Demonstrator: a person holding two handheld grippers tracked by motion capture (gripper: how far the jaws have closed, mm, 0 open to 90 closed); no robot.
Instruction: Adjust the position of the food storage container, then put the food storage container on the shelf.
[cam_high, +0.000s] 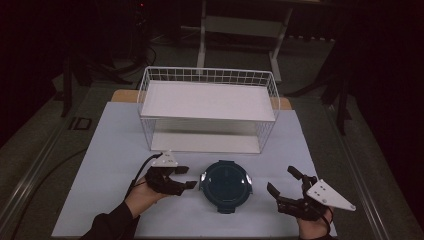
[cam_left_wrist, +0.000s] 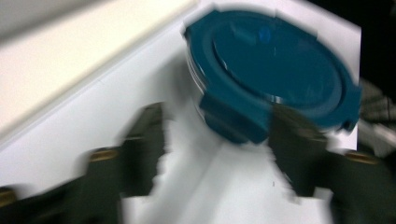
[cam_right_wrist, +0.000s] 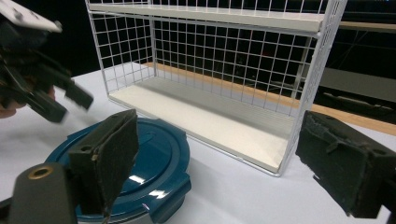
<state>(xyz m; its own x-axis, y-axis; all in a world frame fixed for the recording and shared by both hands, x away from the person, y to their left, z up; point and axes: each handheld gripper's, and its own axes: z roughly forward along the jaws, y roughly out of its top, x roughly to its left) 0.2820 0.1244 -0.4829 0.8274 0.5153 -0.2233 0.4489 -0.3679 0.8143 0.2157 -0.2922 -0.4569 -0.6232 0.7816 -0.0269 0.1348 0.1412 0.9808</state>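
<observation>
A round dark-blue container (cam_high: 226, 185) with a clip-on lid lies on the white sheet near the front, between both grippers. My left gripper (cam_high: 187, 177) stands open just left of it, jaws pointing at its side without touching. In the blurred left gripper view the container (cam_left_wrist: 280, 65) lies just beyond the spread jaws of the left gripper (cam_left_wrist: 222, 154), one lid clasp nearest. My right gripper (cam_high: 281, 180) stands open a little to the right of the container. In the right gripper view its jaws (cam_right_wrist: 224, 163) stand wide apart, with the container (cam_right_wrist: 154, 154) behind the left one.
A white wire shelf rack (cam_high: 207, 100) with two boards stands behind the container; its lower board (cam_right_wrist: 210, 116) is bare. The white sheet (cam_high: 115, 150) covers the table. The left gripper (cam_right_wrist: 70, 100) appears at the upper left of the right gripper view.
</observation>
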